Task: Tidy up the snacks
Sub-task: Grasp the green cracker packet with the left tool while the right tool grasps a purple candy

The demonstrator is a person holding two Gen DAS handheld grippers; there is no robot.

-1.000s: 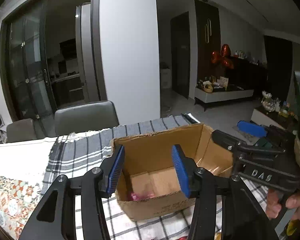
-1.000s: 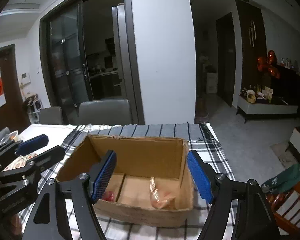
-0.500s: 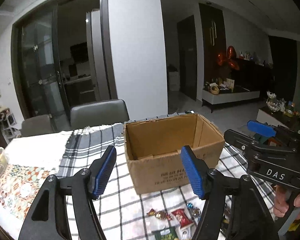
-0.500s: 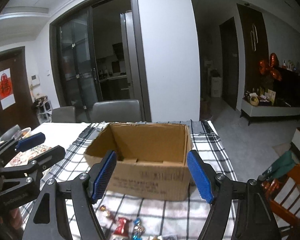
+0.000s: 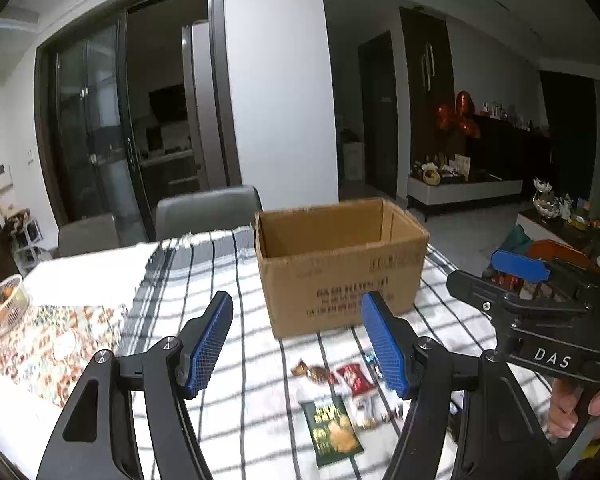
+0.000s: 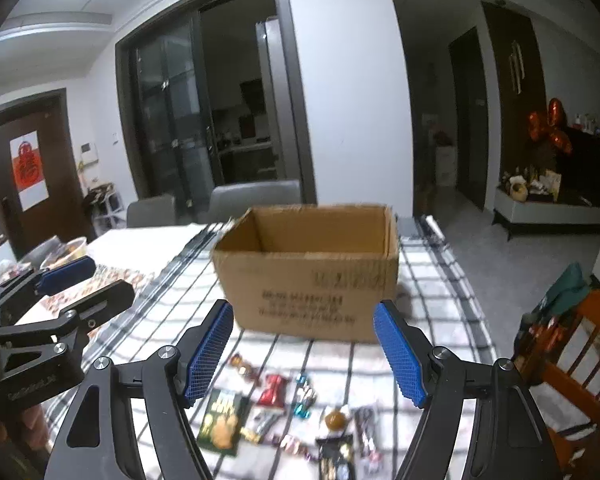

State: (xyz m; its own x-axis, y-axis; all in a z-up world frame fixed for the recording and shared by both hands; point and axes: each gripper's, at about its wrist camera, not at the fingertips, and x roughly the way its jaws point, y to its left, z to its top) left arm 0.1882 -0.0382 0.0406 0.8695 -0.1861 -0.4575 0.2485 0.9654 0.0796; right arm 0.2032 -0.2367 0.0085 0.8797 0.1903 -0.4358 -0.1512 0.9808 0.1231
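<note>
My left gripper (image 5: 300, 344) stands with its jaws released and nothing between the blue pads (image 5: 210, 344). Beyond its jaw tips, slightly toward the right pad, sits the open cardboard box (image 5: 340, 276) on the checked tablecloth (image 5: 212, 272). Below and between the jaws lie loose snacks: a green packet (image 5: 332, 430) nearest me, a red packet (image 5: 354, 378) and a brown wrapped candy (image 5: 312, 370) just short of the box. My right gripper (image 6: 304, 348) is likewise released and empty; the box (image 6: 308, 272) sits straight ahead of its tips. Between and below its pads lie the green packet (image 6: 220, 424), the red packet (image 6: 272, 390), a round brown sweet (image 6: 334, 418) and several smaller wrappers too blurred to name. Outward of the left jaw stands a gray chair (image 5: 208, 212); a bowl (image 5: 4, 304) rests far left.
</note>
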